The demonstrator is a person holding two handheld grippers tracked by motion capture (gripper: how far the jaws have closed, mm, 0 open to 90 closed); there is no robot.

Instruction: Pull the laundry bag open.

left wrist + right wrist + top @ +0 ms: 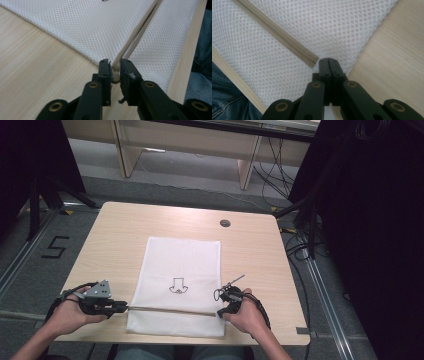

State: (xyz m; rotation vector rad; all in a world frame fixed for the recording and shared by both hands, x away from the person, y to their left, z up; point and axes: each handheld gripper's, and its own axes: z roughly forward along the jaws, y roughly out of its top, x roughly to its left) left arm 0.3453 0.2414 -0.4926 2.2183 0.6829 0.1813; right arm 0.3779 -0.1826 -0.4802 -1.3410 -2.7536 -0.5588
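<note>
White mesh bag (pixel 181 270) lies flat at the middle of the wooden table (pixel 115 235), its near edge just inside the table's near edge; a small black outline print sits on it; beige zipper (pixel 170 309) runs left to right across the near part.

Left gripper (pixel 120 307) at the bag's left edge; jaws pinching the zipper pull (pixel 115 77).

Right gripper (pixel 220 312) at the zipper's right end; jaws pressed together on the mesh edge beside the zipper's end.

Judgement: the bag is light, soft, floppy; it would bunch and slide on the smooth wood unless held taut; best holds are the pull and the stitched zipper ends, since open mesh could snag or stretch.
</note>
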